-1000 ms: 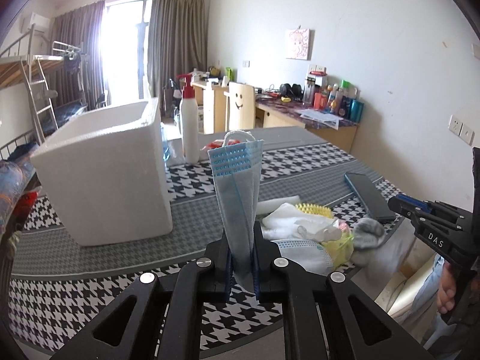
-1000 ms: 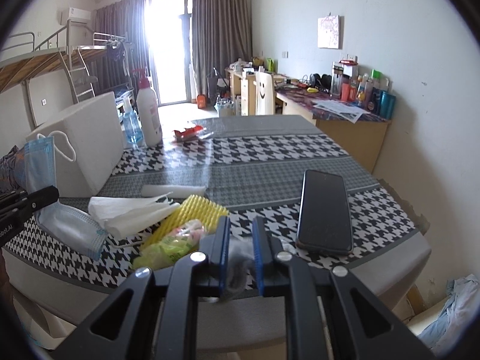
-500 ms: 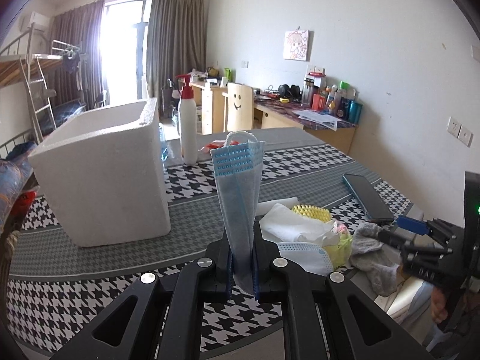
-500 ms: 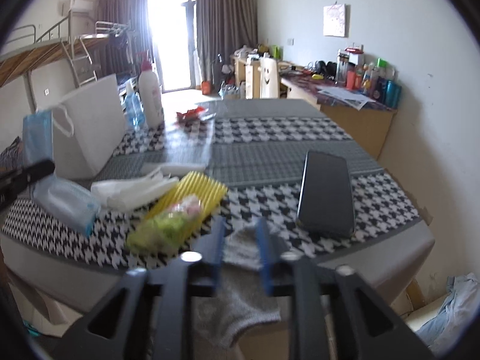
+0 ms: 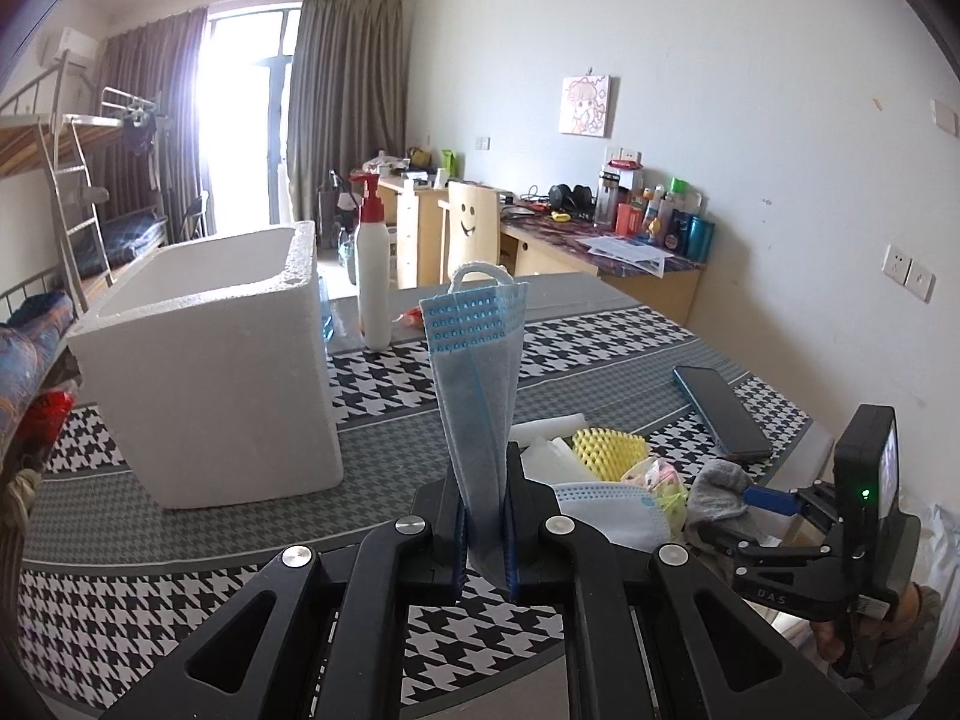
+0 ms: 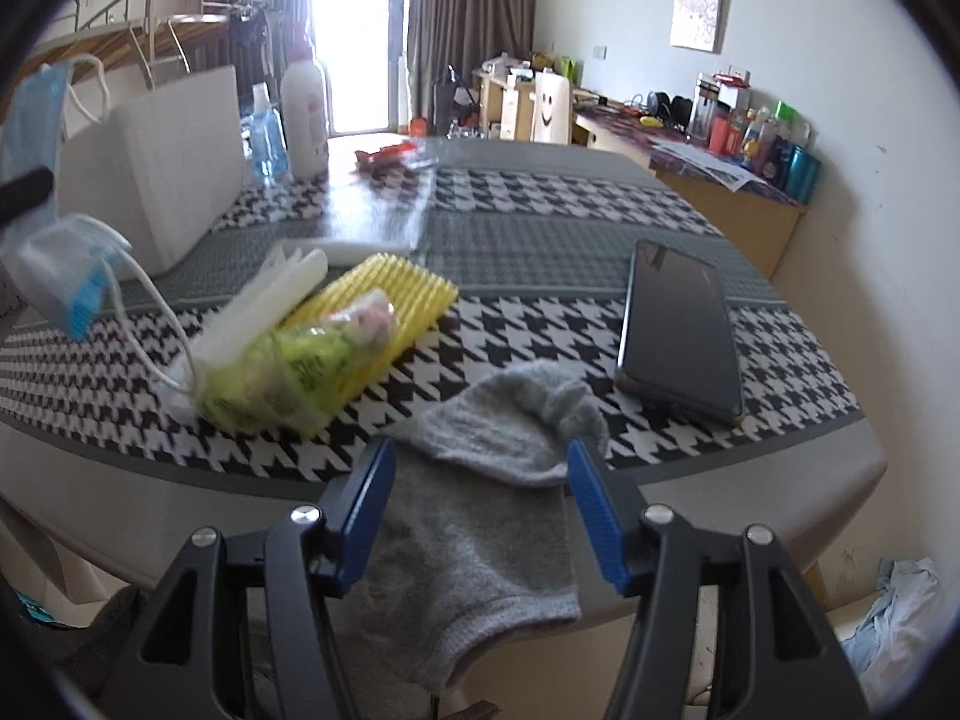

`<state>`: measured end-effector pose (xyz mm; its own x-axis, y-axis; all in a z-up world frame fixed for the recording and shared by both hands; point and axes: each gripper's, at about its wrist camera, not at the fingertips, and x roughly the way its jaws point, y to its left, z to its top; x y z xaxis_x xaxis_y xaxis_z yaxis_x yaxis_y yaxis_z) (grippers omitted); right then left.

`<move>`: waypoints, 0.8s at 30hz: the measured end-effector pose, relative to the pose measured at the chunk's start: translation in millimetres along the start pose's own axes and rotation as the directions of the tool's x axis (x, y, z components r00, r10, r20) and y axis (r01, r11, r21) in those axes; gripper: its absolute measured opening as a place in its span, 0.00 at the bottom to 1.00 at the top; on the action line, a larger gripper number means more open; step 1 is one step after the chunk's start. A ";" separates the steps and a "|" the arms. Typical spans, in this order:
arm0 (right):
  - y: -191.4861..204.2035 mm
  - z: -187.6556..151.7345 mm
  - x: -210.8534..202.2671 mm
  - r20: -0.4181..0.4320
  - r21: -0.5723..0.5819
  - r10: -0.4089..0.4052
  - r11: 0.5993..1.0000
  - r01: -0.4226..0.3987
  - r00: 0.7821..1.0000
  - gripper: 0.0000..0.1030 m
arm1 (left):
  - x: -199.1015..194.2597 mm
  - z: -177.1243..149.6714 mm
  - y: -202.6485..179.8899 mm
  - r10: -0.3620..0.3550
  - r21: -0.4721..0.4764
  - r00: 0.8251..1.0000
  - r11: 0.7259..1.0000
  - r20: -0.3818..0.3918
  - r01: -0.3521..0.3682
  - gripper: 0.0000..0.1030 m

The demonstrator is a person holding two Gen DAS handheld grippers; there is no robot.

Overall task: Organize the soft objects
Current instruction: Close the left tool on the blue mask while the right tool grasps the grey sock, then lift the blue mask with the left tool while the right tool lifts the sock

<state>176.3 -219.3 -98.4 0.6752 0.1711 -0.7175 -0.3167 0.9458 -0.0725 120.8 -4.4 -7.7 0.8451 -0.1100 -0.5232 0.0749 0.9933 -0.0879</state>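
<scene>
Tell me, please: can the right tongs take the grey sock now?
Probably yes. The right tongs stand open with the grey sock lying between the blue pads, draped over the table edge. Nothing lies over it; the phone sits beside it.

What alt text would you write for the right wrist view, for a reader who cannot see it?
The right gripper is open, its blue fingers either side of a grey sock draped over the table edge. Behind lie a dark phone and a yellow-green packet.
</scene>
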 end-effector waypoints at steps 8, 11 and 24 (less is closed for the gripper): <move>2.5 -1.1 10.3 -0.026 -0.022 -0.005 1.000 0.004 1.000 0.62 | 7.1 -3.5 4.2 -0.002 -0.009 1.000 1.000 -0.028 0.002 0.09; 1.9 -1.7 10.4 -0.035 -0.010 0.026 1.000 -0.026 0.999 0.50 | 7.5 -3.2 5.8 0.000 -0.010 1.000 1.000 -0.031 0.000 0.09; -6.6 16.4 -10.5 0.014 0.051 0.006 0.999 -0.007 1.000 0.12 | 1.8 10.1 8.3 0.008 0.011 1.000 1.000 0.004 -0.008 0.09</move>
<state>182.3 -222.8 -79.0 0.6828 0.1809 -0.7079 -0.2871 0.9574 -0.0323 128.4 4.0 -0.8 0.8475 -0.1024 -0.5208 0.0741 0.9944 -0.0749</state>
